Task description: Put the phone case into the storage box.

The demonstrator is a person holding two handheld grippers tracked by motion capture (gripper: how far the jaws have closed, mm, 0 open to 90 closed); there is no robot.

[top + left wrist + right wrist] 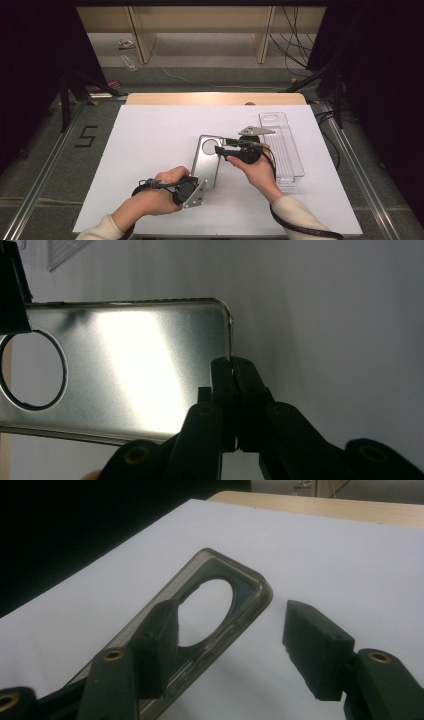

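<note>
I see the table (150,150) under a white sheet, with a clear plastic tray (285,145) lying near its right edge. A metal plate (206,165) with a round hole at its far end sits mid-table, left of the tray. My left gripper (233,365) is pressed together, pinching the plate's near edge by a corner. My right gripper (225,630) is spread across the plate's holed end; one jaw overlaps the plate, the other stands clear of its rim.
</note>
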